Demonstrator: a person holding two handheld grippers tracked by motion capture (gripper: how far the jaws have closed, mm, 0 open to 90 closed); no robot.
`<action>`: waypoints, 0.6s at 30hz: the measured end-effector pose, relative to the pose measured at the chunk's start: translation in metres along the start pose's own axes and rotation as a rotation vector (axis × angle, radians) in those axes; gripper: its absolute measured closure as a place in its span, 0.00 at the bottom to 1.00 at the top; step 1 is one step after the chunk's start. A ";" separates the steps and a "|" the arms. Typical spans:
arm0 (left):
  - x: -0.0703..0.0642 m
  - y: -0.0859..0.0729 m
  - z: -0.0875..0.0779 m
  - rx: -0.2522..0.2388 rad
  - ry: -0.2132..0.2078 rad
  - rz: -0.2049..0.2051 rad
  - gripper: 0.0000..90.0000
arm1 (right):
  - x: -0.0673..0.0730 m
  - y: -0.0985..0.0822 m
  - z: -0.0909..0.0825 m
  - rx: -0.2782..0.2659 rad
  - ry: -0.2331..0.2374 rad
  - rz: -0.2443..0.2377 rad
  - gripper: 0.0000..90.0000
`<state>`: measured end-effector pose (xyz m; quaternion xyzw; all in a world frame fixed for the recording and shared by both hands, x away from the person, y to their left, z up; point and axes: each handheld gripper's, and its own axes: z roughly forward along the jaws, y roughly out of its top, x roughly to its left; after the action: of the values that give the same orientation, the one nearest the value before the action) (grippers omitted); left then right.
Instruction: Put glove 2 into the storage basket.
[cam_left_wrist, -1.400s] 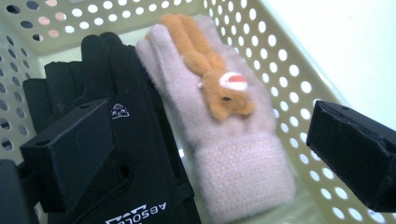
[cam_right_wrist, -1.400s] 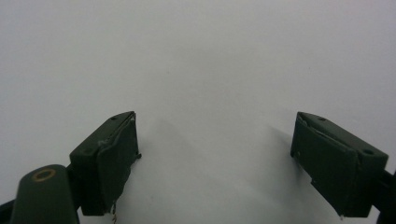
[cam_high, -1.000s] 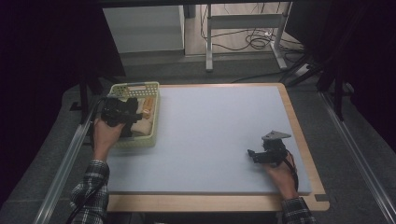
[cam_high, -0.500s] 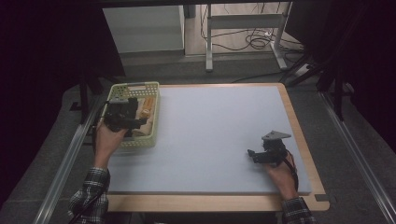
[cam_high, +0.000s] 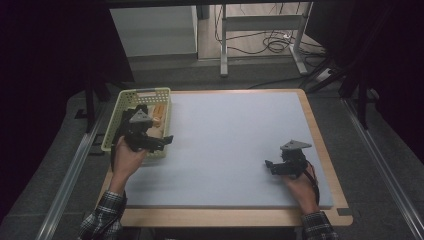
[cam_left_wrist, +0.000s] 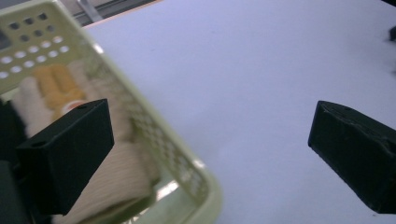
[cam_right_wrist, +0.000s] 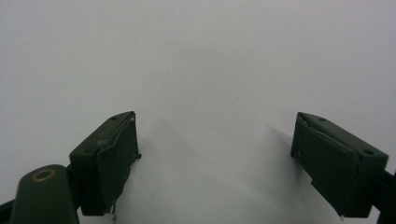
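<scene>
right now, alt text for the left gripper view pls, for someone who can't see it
The left gripper, its two black jaws wide apart with nothing between them, straddles the near wall of a pale yellow-green perforated basket. One jaw sits over the basket, above cream rolled cloths and something orange; the other is over the pale grey mat.

grey mat (cam_high: 235, 145) on wooden table (cam_high: 225, 217) | cables (cam_high: 272, 42) on floor behind
</scene>
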<state>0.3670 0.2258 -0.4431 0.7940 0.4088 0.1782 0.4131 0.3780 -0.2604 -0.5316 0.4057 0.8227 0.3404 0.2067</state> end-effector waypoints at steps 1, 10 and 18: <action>-0.005 0.000 0.001 -0.004 -0.008 0.006 0.01 | 0.000 0.000 0.000 0.000 0.000 0.000 0.16; -0.043 0.000 0.011 -0.014 -0.074 0.077 0.01 | 0.000 0.000 0.000 0.000 0.000 0.000 0.16; -0.072 -0.012 0.026 -0.004 -0.106 0.140 0.01 | 0.000 0.000 0.000 -0.001 -0.001 -0.001 0.16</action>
<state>0.3344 0.1591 -0.4642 0.8282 0.3294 0.1653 0.4222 0.3778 -0.2603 -0.5316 0.4053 0.8227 0.3404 0.2074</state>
